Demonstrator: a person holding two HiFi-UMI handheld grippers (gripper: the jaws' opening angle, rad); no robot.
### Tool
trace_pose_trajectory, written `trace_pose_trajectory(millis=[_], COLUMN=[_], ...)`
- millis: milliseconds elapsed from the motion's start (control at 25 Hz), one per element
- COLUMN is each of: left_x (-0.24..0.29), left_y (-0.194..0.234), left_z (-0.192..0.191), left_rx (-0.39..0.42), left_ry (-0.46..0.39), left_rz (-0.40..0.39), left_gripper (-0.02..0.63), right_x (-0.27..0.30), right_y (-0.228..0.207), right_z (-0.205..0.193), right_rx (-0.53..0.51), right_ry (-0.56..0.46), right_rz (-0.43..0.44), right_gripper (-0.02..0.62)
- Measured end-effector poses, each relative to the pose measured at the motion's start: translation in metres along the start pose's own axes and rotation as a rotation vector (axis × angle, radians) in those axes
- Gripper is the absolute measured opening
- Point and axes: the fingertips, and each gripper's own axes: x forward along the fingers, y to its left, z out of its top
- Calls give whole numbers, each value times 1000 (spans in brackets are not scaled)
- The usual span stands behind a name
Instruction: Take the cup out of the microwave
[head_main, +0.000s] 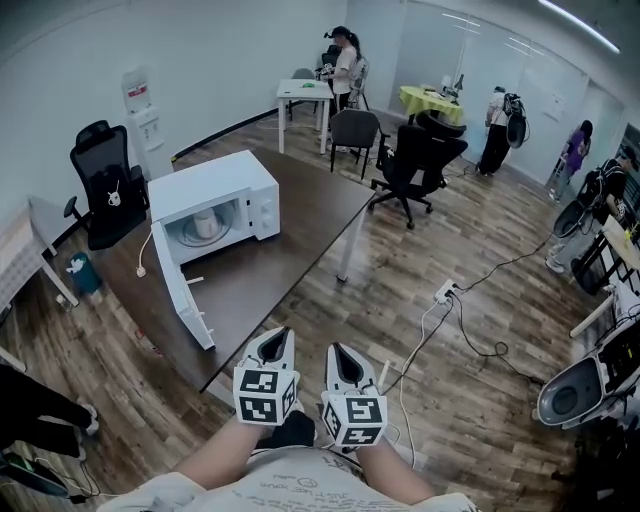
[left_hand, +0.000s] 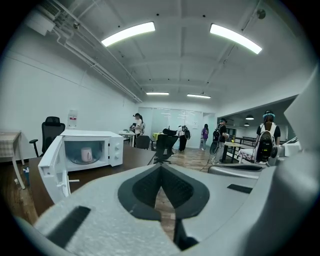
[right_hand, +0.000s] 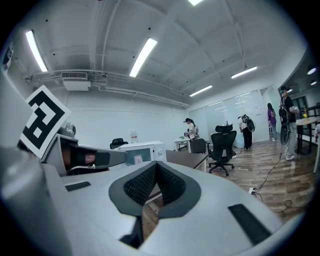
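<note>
A white microwave (head_main: 215, 195) stands on a dark brown table (head_main: 300, 225) with its door (head_main: 185, 285) swung wide open toward me. Inside, on the glass turntable, sits a pale cup (head_main: 206, 224); the left gripper view shows the cup (left_hand: 86, 154) too, behind the open door (left_hand: 52, 167). Low in the head view, close to my body and off the table's near corner, are my left gripper (head_main: 279, 335) and right gripper (head_main: 336, 351). Both are shut with nothing in them. Each is far from the microwave. The right gripper view shows the microwave (right_hand: 142, 151) in the distance.
A power cord and plug (head_main: 142, 268) lie on the table left of the microwave. A black office chair (head_main: 415, 160) and a grey chair (head_main: 355, 130) stand beyond the table. Cables and a power strip (head_main: 445, 293) lie on the wooden floor at right. People stand far back.
</note>
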Motion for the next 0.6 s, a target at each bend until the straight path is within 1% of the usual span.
trace_pose_trajectory(millis=[200,360,600], left_x=[47,85,131], left_y=[19,38,73], left_z=[12,26,37], left_rx=[-26,-34,-46], left_ry=[2,-3,16], left_rz=[-3,11,34], left_gripper=[8,8,8], right_x=[45,83,145], right_y=[-23,-36,-46], right_z=[8,19,30], right_rx=[-9,-13,-21], right_ry=[-1,-6,13], right_rz=[-26,-18,5], right_gripper=[15,15,15])
